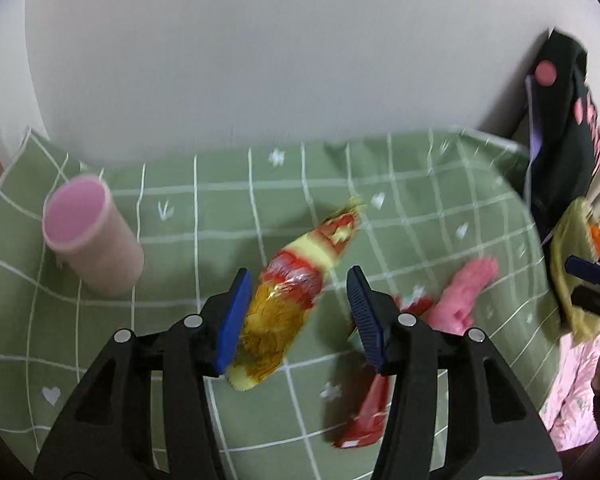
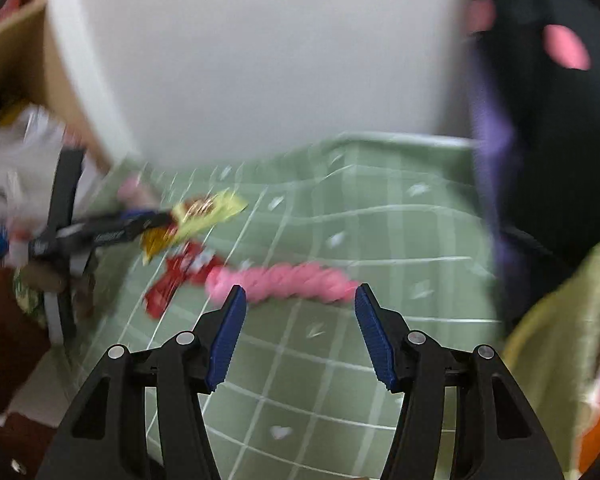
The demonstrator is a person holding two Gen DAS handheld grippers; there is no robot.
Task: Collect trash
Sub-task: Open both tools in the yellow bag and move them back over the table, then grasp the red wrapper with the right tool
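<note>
A yellow-and-red snack wrapper (image 1: 288, 292) lies between the jaws of my left gripper (image 1: 298, 284), touching the left pad; the jaws stand wide open. A red wrapper (image 1: 370, 408) lies on the green checked cloth (image 1: 220, 208) under the right finger. A pink fuzzy piece (image 1: 466, 292) lies to the right. In the right wrist view my right gripper (image 2: 298, 296) is open and empty just short of the pink fuzzy piece (image 2: 284, 282). The red wrapper (image 2: 178, 276), the yellow wrapper (image 2: 198, 216) and the left gripper's fingers (image 2: 112, 226) show at the left.
A pink cylindrical cup (image 1: 90, 234) stands on the cloth at the left. A white wall (image 1: 280, 60) is behind. A black bag with pink spots (image 1: 560, 128) hangs at the right above yellow-green cloth (image 1: 572, 272). A cardboard box (image 2: 24, 64) is at the far left.
</note>
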